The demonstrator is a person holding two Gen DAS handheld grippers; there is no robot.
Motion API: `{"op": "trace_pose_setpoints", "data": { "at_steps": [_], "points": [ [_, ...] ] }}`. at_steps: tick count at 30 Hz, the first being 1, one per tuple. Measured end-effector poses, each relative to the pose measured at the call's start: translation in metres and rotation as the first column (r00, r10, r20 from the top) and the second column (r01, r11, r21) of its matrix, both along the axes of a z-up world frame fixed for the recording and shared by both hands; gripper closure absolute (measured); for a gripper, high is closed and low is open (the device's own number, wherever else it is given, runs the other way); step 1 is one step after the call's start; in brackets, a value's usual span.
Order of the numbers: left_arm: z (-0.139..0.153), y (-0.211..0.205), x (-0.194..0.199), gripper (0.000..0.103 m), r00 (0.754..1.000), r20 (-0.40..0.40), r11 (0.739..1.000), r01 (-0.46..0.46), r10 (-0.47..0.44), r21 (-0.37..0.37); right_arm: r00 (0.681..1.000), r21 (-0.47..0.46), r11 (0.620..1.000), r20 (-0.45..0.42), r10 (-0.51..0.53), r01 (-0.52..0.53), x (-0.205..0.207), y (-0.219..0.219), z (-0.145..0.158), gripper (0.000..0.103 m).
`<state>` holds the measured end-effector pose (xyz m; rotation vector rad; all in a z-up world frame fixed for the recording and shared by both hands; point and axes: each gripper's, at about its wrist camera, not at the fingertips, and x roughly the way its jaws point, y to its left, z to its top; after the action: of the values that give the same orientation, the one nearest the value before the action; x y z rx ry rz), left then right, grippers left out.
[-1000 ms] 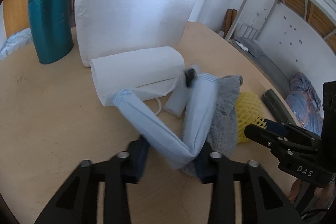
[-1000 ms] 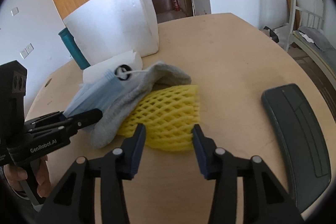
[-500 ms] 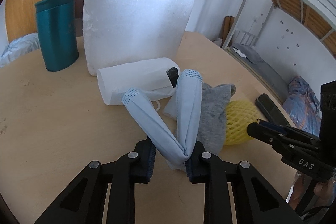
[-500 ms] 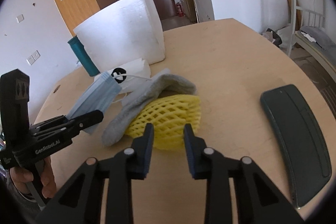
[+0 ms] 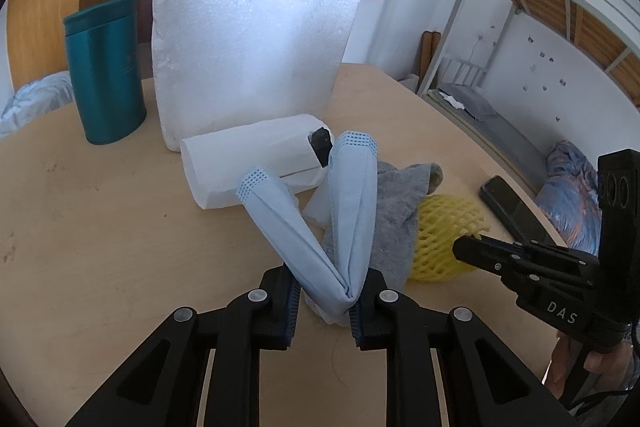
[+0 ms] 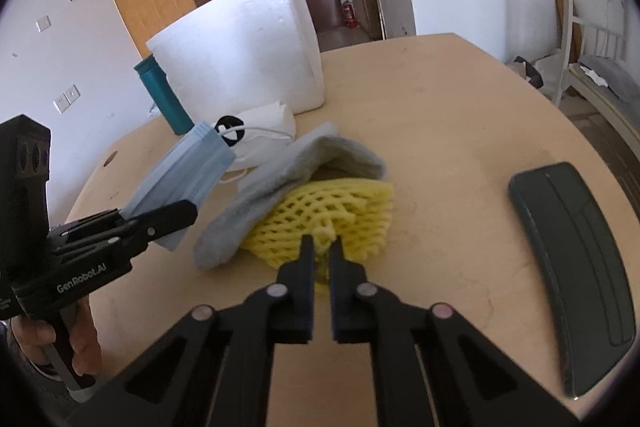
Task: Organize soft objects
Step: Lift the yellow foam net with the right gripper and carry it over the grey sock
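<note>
My left gripper [image 5: 324, 301] is shut on a folded light-blue face mask [image 5: 340, 223] and holds it off the table; both show in the right wrist view, the gripper [image 6: 176, 213] and the mask [image 6: 184, 171]. My right gripper [image 6: 322, 247] is shut on the near edge of a yellow foam net [image 6: 332, 215], which lies on the table. A grey sock [image 6: 288, 179] drapes over the net's left side. The net [image 5: 444, 227] and sock [image 5: 392, 211] also show in the left wrist view, with the right gripper [image 5: 464, 251] beside them.
A white foam box [image 5: 248, 55] stands at the back with a teal canister [image 5: 106, 67] to its left. A white paper roll [image 5: 256, 155] lies before the box. A dark phone-like slab [image 6: 576, 259] lies right. The round wooden table [image 6: 440, 115] drops off beyond.
My left gripper closed on the mask and lifted it. My right gripper closed on the yellow net's near edge.
</note>
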<state>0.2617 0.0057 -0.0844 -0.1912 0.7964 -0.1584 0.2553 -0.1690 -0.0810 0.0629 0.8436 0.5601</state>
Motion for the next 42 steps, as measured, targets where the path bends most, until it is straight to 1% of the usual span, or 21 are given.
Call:
{"op": "trace_pose_setpoints", "data": {
  "at_steps": [4, 12, 18, 23, 25, 26, 27, 28, 29, 30, 31, 32, 35, 37, 40, 42],
  "points": [
    [0.0, 0.0, -0.003, 0.09, 1.0, 0.005, 1.0, -0.003, 0.003, 0.005, 1.0, 0.015, 1.0, 0.02, -0.004, 0.004, -0.005, -0.006, 0.006, 0.097],
    [0.01, -0.002, -0.015, 0.09, 0.999, 0.04, 1.0, -0.005, 0.004, 0.023, 0.997, 0.039, 0.999, 0.074, -0.033, 0.03, -0.019, -0.016, 0.023, 0.097],
    [0.02, -0.004, -0.032, 0.09, 0.997, 0.073, 0.999, -0.015, 0.013, 0.039, 0.992, 0.051, 0.998, 0.121, -0.042, 0.036, -0.033, -0.021, 0.037, 0.097],
    [0.029, -0.006, -0.048, 0.09, 0.995, 0.096, 0.999, -0.024, 0.02, 0.043, 0.989, 0.065, 0.997, 0.142, -0.043, 0.034, -0.042, -0.025, 0.041, 0.096],
    [0.027, -0.004, -0.048, 0.09, 0.996, 0.08, 0.998, -0.038, 0.034, 0.041, 0.99, 0.07, 0.997, 0.137, -0.043, 0.033, -0.044, -0.023, 0.041, 0.097],
    [0.019, -0.006, -0.043, 0.09, 1.0, 0.02, 0.998, -0.024, 0.022, 0.059, 0.989, 0.073, 0.997, 0.142, -0.043, 0.033, -0.045, -0.022, 0.042, 0.097],
    [0.018, -0.007, -0.043, 0.09, 1.0, 0.005, 0.999, -0.016, 0.016, 0.046, 0.988, 0.077, 0.996, 0.148, -0.048, 0.037, -0.047, -0.024, 0.043, 0.096],
    [0.018, -0.007, -0.045, 0.09, 1.0, 0.019, 1.0, -0.006, 0.006, 0.02, 0.987, 0.085, 0.996, 0.15, -0.051, 0.039, -0.048, -0.025, 0.044, 0.096],
    [0.019, -0.008, -0.047, 0.09, 0.999, 0.041, 0.999, -0.007, 0.006, 0.036, 0.987, 0.089, 0.995, 0.151, -0.051, 0.038, -0.048, -0.025, 0.045, 0.096],
    [0.017, -0.01, -0.046, 0.09, 0.999, 0.031, 0.997, -0.027, 0.024, 0.076, 0.986, 0.092, 0.995, 0.158, -0.049, 0.035, -0.049, -0.025, 0.047, 0.096],
    [0.014, -0.011, -0.045, 0.09, 1.0, 0.009, 0.998, -0.006, 0.006, 0.067, 0.984, 0.096, 0.995, 0.17, -0.044, 0.028, -0.049, -0.023, 0.05, 0.096],
    [0.01, -0.012, -0.045, 0.09, 1.0, -0.008, 0.999, 0.027, -0.026, 0.042, 0.983, 0.097, 0.995, 0.178, -0.041, 0.024, -0.05, -0.022, 0.052, 0.096],
    [0.01, -0.019, -0.05, 0.09, 0.999, 0.023, 0.993, 0.033, -0.035, 0.114, 0.978, 0.111, 0.994, 0.206, -0.026, 0.003, -0.05, -0.015, 0.059, 0.096],
    [0.01, -0.019, -0.05, 0.09, 0.999, 0.018, 0.993, 0.048, -0.05, 0.107, 0.978, 0.116, 0.993, 0.209, -0.002, -0.023, -0.049, -0.009, 0.06, 0.096],
    [0.008, -0.023, -0.05, 0.09, 0.997, 0.014, 0.988, 0.078, -0.08, 0.134, 0.977, 0.118, 0.992, 0.214, 0.02, -0.046, -0.047, 0.001, 0.061, 0.096],
    [0.005, -0.022, -0.048, 0.09, 0.995, 0.004, 0.986, 0.095, -0.096, 0.134, 0.975, 0.123, 0.99, 0.218, 0.041, -0.069, -0.047, 0.007, 0.063, 0.096]
  ]
}}
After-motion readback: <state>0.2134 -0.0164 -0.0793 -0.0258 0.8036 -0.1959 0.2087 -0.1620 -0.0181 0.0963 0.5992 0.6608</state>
